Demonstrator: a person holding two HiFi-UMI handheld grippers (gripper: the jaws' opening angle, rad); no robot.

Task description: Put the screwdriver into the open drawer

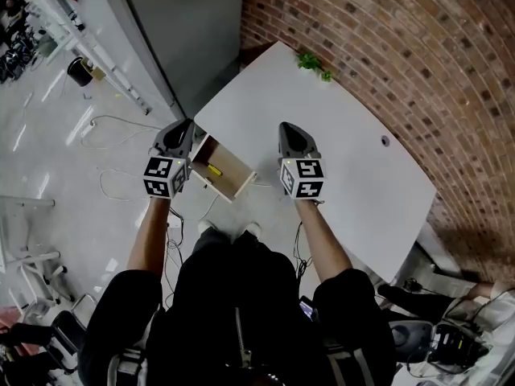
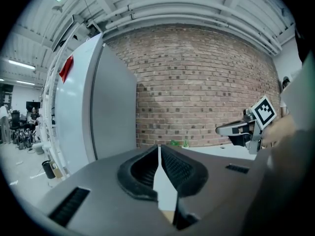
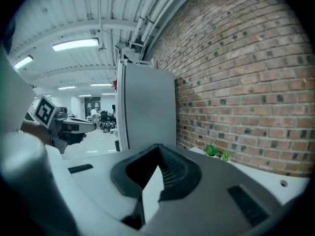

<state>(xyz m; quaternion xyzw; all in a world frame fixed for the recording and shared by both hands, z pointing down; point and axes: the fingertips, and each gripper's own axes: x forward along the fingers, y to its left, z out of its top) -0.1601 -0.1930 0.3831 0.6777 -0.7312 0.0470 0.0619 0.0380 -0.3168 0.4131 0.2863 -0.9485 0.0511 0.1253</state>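
Left gripper (image 2: 158, 150): jaws pressed together at the tips, nothing between them, touching nothing. Right gripper (image 3: 157, 149): same, jaws closed tight and empty. Both are held in the air side by side, pointing about level toward the brick wall (image 2: 197, 82). From the head view the left gripper sits over the left end of the open drawer (image 1: 241, 185). The right gripper sits over the white table (image 1: 346, 135), just right of the drawer. The screwdriver (image 1: 212, 170), with a yellow handle, lies inside the drawer, apart from both grippers. The drawer sticks out from the table's near-left edge. A small green plant (image 1: 315, 64) stands at the table's far edge by the wall. A grey cabinet (image 1: 193, 22) stands left of the table. Cables (image 1: 105, 147) lie on the floor (image 1: 48, 167).
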